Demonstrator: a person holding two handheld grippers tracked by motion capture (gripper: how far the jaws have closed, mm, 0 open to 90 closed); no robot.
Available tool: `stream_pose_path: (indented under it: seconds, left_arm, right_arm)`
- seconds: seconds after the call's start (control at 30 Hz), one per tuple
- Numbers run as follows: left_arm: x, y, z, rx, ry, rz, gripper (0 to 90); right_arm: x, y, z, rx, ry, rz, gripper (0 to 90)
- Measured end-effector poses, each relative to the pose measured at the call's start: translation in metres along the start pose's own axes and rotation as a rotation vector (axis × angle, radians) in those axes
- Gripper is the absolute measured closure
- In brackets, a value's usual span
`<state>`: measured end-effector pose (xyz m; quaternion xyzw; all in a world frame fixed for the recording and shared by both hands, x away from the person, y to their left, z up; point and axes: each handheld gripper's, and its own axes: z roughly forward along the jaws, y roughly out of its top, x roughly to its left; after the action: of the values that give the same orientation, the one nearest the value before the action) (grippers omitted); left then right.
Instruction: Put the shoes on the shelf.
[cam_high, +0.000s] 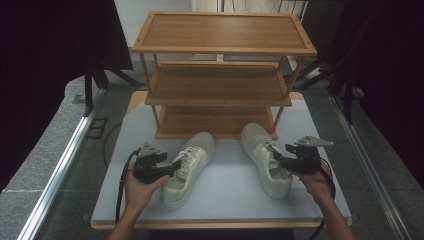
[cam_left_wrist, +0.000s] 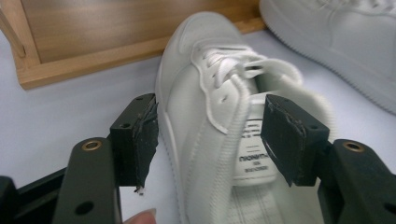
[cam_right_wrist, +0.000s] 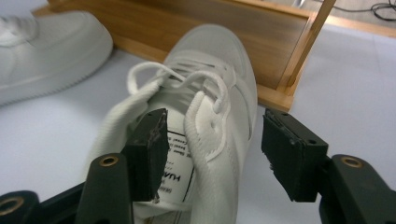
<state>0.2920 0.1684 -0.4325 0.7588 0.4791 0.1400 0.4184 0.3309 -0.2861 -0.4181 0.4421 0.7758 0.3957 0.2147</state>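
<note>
Now | left gripper (cam_high: 176, 166) fingers wide astride left shoe's (cam_high: 189, 167) wall | right gripper (cam_high: 278, 159) likewise, right shoe (cam_high: 265, 159) | rack (cam_high: 220, 75) behind

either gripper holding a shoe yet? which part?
Nothing held. Left gripper and right gripper each straddle a white shoe's collar wall, left shoe, right shoe, jaws open.

**Two white sneakers in front of the wooden rack**

A pair of white low-top lace-up sneakers lies on the pale table, both upright on their soles, toes toward the three-tier wooden shoe rack (cam_high: 220, 75). The left sneaker (cam_high: 189, 167) angles its toe inward and to the right, nearly touching the rack's bottom frame. The right sneaker (cam_high: 265, 159) angles its toe to the left, close to the rack's front right leg. Both are laced with loose white laces, tongues raised, printed labels showing inside. The two stand apart.
</note>
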Motion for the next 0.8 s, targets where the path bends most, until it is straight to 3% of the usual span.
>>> stream_pose_path:
  seconds: [0.03, 0.1, 0.23, 0.3, 0.37, 0.4, 0.5, 0.53, 0.67, 0.8]
  left_arm:
    - [0.001, 0.000, 0.003, 0.007, 0.001, -0.002, 37.2]
    - [0.003, 0.003, 0.013, 0.034, -0.046, -0.043, 37.3]
    - [0.004, 0.005, 0.026, 0.073, -0.029, -0.043, 37.7]
    - [0.006, 0.005, 0.031, 0.077, 0.009, -0.034, 43.6]
    - [0.008, 0.003, 0.032, 0.076, -0.001, -0.046, 44.7]
    - [0.008, 0.003, 0.032, 0.078, -0.018, -0.057, 53.1]
    - [0.004, 0.004, 0.032, 0.082, -0.013, -0.028, 65.3]
    - [0.000, 0.005, 0.032, 0.089, 0.022, 0.005, 68.3]
    - [-0.005, 0.007, 0.033, 0.103, 0.062, 0.032, 75.4]
    - [-0.007, 0.006, 0.034, 0.096, 0.083, 0.050, 78.9]
  right_arm:
    - [0.000, 0.000, 0.002, 0.009, -0.004, -0.006, 42.7]
    - [0.000, 0.000, 0.011, 0.039, -0.011, -0.025, 43.3]
    - [-0.002, -0.001, 0.019, 0.047, -0.024, -0.030, 45.2]
    - [-0.004, -0.001, 0.027, 0.054, -0.055, -0.023, 50.2]
    - [-0.005, -0.002, 0.028, 0.058, -0.064, -0.021, 52.6]
    - [-0.006, -0.004, 0.032, 0.062, -0.053, -0.018, 57.9]
    - [-0.004, -0.004, 0.034, 0.066, -0.053, -0.037, 65.4]
    - [-0.003, -0.004, 0.034, 0.073, -0.071, -0.051, 68.7]
    - [-0.001, -0.003, 0.036, 0.089, -0.108, -0.068, 78.9]
    - [-0.004, -0.005, 0.036, 0.084, -0.118, -0.060, 83.1]
